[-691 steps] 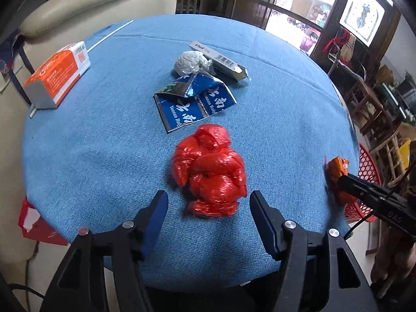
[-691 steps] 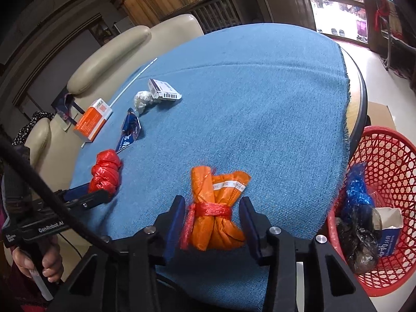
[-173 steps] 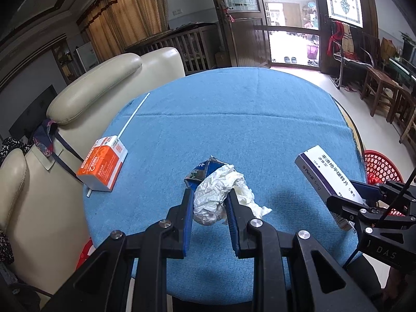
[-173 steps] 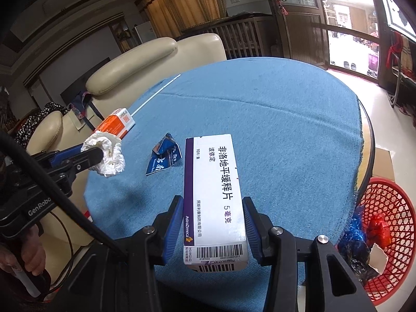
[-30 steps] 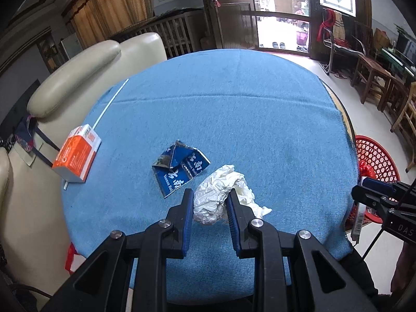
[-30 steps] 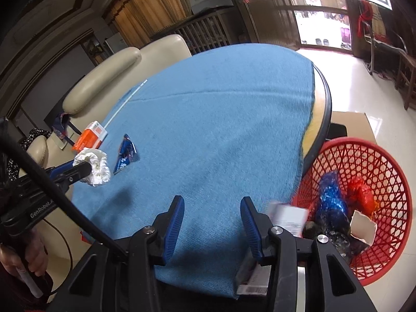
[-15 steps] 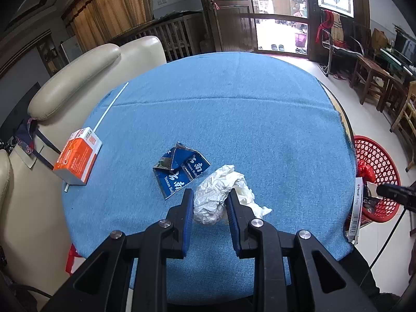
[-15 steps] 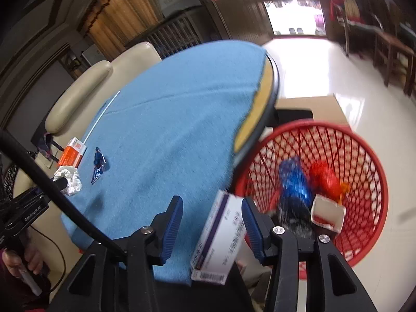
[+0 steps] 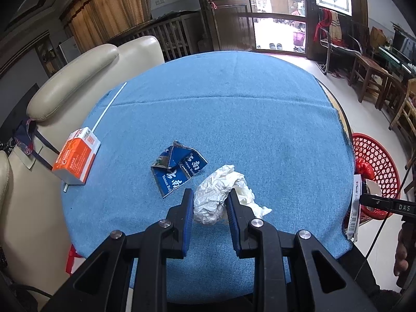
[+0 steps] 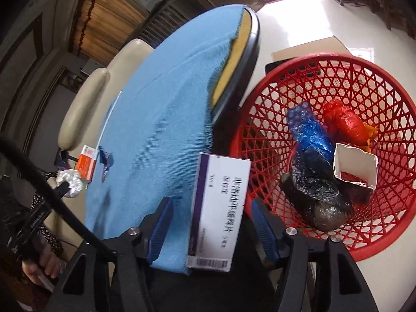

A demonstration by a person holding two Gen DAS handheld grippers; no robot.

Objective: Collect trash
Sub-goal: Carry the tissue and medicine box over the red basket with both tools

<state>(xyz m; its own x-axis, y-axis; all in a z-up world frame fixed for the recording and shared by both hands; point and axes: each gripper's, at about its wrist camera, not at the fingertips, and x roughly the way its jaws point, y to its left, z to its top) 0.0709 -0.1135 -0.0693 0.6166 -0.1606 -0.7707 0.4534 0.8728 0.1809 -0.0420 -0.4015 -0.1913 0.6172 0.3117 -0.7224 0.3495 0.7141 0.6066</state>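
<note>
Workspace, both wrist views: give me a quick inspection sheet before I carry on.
Surface: round table, blue cloth.
Job's things: orange carton, blue wrapper on cloth; red basket on floor holds bagged trash.
Clutter: white straw on cloth.
Grippers: left hand-held gripper shut on crumpled tissue; right hand-held gripper open, just opening, white box between jaws beside the basket.
Cables: black cable at left.
Surroundings: cream sofa, wooden chairs, open door.
</note>
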